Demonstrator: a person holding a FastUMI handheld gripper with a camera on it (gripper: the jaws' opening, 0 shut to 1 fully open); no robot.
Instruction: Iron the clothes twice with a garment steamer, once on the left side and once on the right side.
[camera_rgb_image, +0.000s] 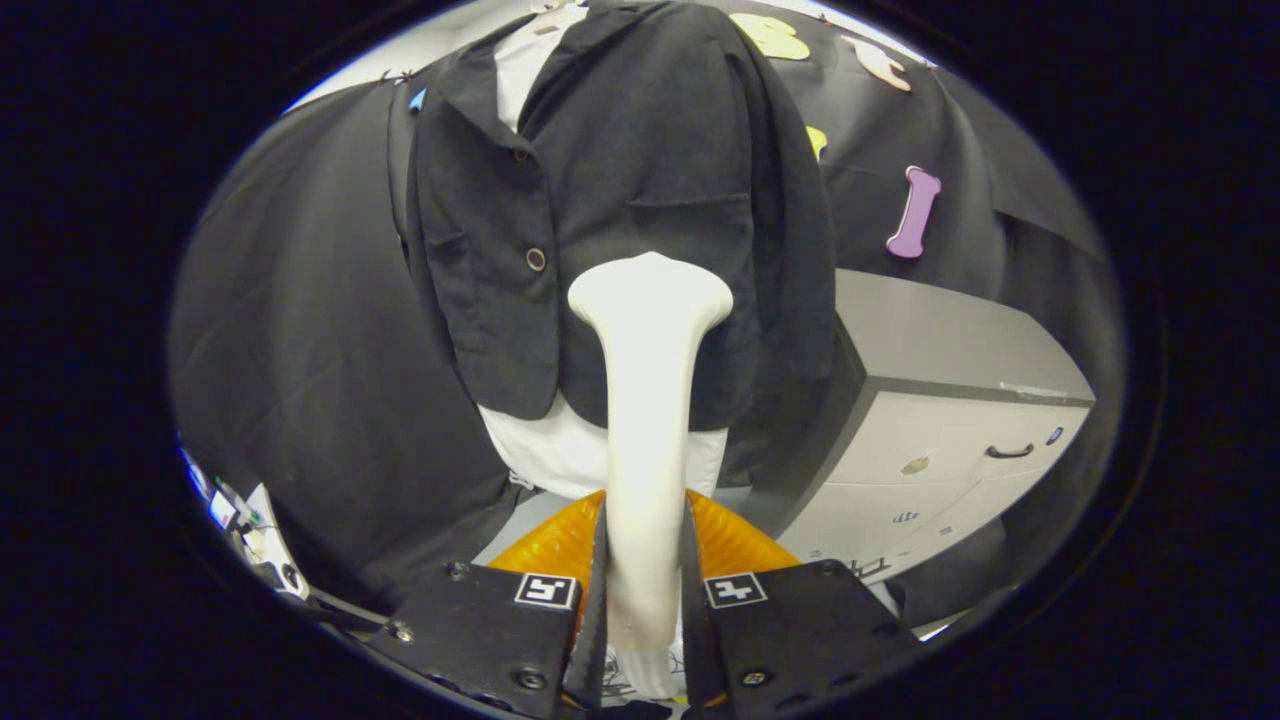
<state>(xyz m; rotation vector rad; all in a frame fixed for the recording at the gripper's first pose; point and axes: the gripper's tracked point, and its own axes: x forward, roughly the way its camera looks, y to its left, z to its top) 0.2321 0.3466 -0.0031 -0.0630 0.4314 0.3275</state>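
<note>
Gripper view, nearest first: the gripper (645, 590) sits at the bottom centre of the frame, its two fingers (590, 600) pressed against either side of the steamer (648, 400), so it is clamped on the handle. The steamer rises straight up from between the fingers through the middle of the frame and widens into a flat head at the centre; whether the head touches the cloth cannot be told. Just behind the fingers, low in the frame, an orange object (560, 545) bulges out on both sides of the handle. Beyond it hangs the jacket (620, 180), dark, filling the upper centre, with a button (536, 259) left of the steamer head. A white shirt (560, 450) shows below the jacket's hem and at the collar near the top. At the right of the frame stands a grey cabinet (960, 400) with a dark drawer handle (1008, 451); its drawers are closed, so their contents are hidden. At the lower left edge lies some small clutter, too blurred to name.
</note>
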